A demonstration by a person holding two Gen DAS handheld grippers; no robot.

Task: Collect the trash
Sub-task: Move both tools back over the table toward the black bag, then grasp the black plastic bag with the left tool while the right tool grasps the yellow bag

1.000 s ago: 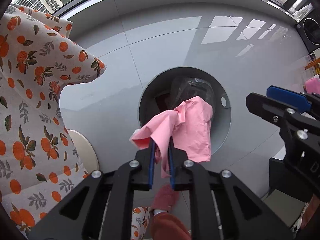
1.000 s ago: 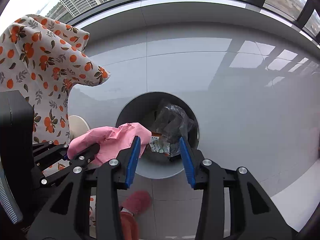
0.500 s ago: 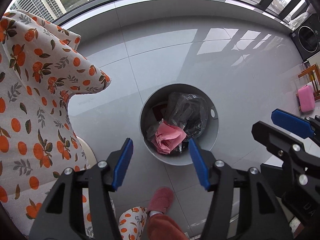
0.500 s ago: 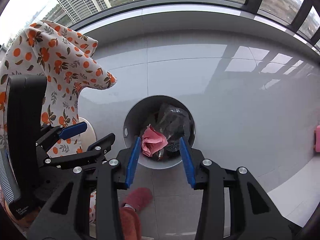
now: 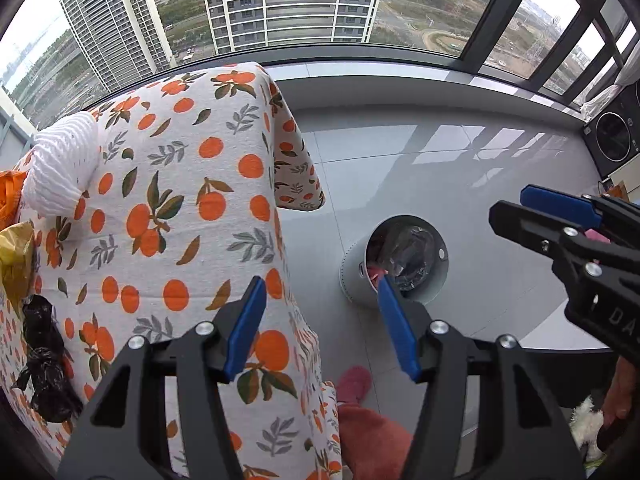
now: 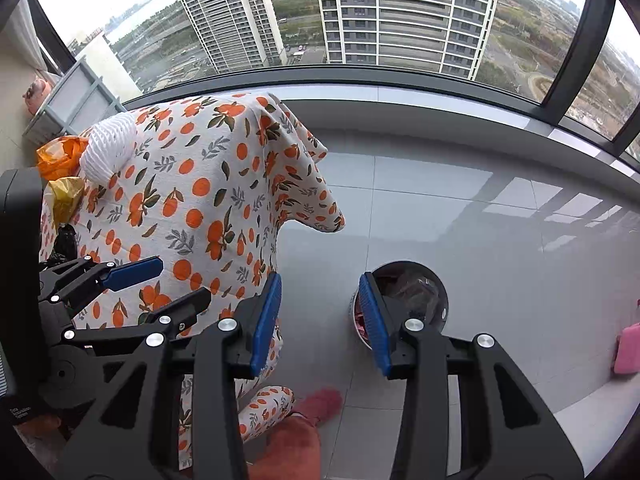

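A grey round bin (image 5: 352,276) stands on the tiled floor, far below both grippers. Inside it lie crumpled pink trash (image 5: 374,272) and a black plastic bag (image 5: 412,252). My left gripper (image 5: 320,282) is open with nothing between its blue pads. My right gripper (image 6: 320,280) is also open and empty, with the bin (image 6: 440,304) just behind its right finger. On the orange-print tablecloth (image 5: 180,200) at the left lie a white foam net (image 5: 60,172), an orange bag (image 6: 56,156), a yellow wrapper (image 5: 16,256) and a black bag (image 5: 44,360).
A person's pink slipper (image 5: 354,380) and reddish trouser leg stand between table and bin. A washing machine (image 5: 612,140) sits at the far right by the window. A pink object (image 6: 628,348) lies at the right edge. Grey floor tiles surround the bin.
The left jaws opened and the pink trash dropped into the bin. Both grippers then rose and pulled back, so the bin looks smaller and the tabletop with its litter came into view.
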